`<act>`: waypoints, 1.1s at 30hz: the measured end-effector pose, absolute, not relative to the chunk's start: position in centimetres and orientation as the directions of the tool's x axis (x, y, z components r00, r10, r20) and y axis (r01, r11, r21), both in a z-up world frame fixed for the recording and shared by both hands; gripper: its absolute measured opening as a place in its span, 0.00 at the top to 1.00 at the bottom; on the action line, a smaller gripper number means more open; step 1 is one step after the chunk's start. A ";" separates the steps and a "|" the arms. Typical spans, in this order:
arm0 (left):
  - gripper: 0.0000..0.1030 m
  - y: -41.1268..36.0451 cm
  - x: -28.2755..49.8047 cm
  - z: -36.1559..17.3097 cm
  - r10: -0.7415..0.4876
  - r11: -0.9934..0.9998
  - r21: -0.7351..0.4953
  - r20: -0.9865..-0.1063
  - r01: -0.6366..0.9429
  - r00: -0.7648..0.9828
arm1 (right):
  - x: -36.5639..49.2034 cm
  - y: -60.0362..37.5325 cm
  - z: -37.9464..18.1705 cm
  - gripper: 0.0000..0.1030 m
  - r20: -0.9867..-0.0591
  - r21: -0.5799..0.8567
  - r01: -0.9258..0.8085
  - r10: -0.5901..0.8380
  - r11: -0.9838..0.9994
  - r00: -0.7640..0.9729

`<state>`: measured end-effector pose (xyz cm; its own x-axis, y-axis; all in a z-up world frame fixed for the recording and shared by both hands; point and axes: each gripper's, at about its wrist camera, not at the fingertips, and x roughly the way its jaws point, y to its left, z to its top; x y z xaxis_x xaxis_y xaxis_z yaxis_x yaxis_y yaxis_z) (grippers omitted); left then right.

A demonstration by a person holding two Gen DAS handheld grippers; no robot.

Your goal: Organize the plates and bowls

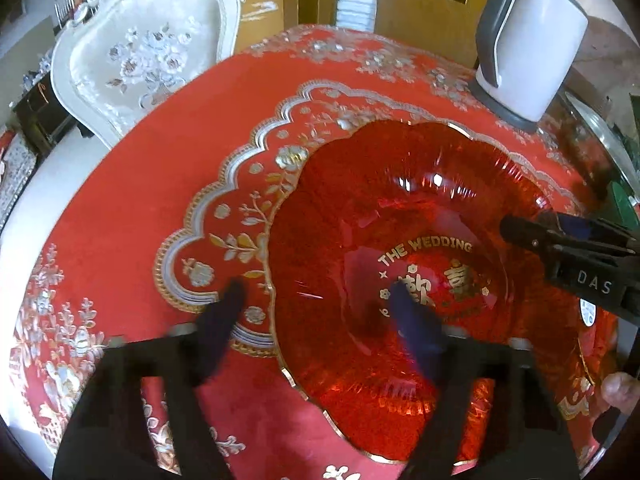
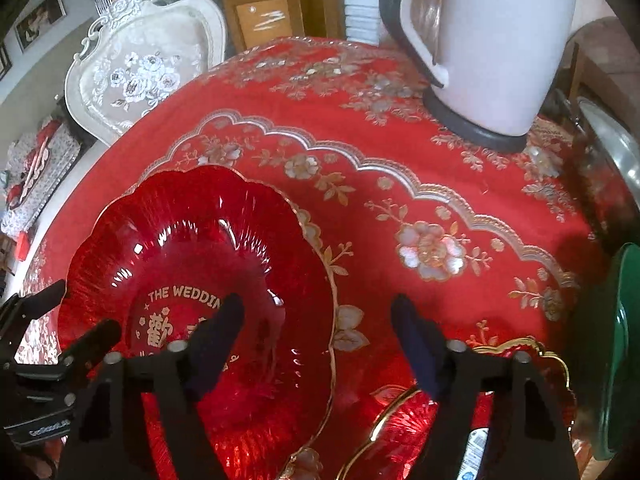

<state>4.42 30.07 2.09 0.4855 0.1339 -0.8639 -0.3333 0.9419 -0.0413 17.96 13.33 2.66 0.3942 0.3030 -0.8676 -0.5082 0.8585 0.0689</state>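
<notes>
Red embroidered cloth covers the surface where the scalloped red glass plate lies, my half-open, empty left claw straddling its left rim, my right claw, equally unclenched, straddling the opposite rim.

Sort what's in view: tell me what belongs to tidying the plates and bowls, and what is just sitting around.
Job: red wedding plate, second gold-rimmed red plate, green dish.

Lying about: white kettle, white chair, red tablecloth.
</notes>
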 end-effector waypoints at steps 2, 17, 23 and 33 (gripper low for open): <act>0.64 30.0 4.9 1.5 0.121 0.942 -0.044 -0.879 -0.332 0.461 | 17.9 13.5 2.4 0.61 -0.869 0.066 -0.511 0.302 0.857 0.393; 0.68 30.2 4.4 2.6 0.184 0.937 0.002 -0.852 -0.350 0.489 | 14.9 13.6 3.1 0.63 -0.843 0.030 -0.521 0.302 0.853 0.445; 0.68 30.7 2.5 4.4 0.195 0.934 -0.005 -0.832 -0.357 0.519 | 12.7 14.0 5.1 0.63 -0.808 -0.001 -0.524 0.308 0.852 0.502; 0.68 31.1 -3.3 6.4 0.188 0.937 -0.022 -0.811 -0.350 0.554 | 7.6 14.4 6.8 0.55 -0.781 -0.013 -0.548 0.334 0.836 0.527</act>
<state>-3.34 31.05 6.36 0.5539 0.1882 -0.8111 -0.3498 0.9366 -0.0216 7.56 14.37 6.77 0.5273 0.3335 -0.7815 -0.5484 0.8361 -0.0132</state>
